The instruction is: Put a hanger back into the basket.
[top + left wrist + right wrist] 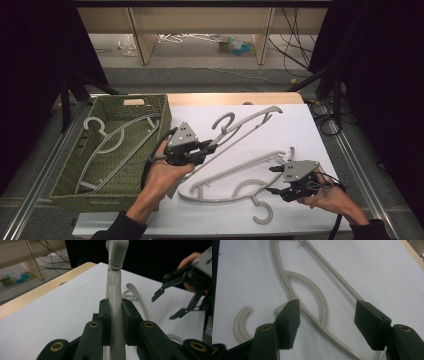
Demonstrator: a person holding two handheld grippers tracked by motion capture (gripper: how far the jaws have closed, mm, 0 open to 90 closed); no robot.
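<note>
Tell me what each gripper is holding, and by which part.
The left gripper clamps a grey hanger by its arm near the hook. The right gripper is open, holding nothing.

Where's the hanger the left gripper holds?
In the high view the held hanger is mid-table, right of the green basket, clamped in the left gripper, its hook toward the table's far edge, above the flat hanger.

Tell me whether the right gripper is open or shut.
Open. The right gripper has its jaws spread wide over the hanger lying flat on the white table.
</note>
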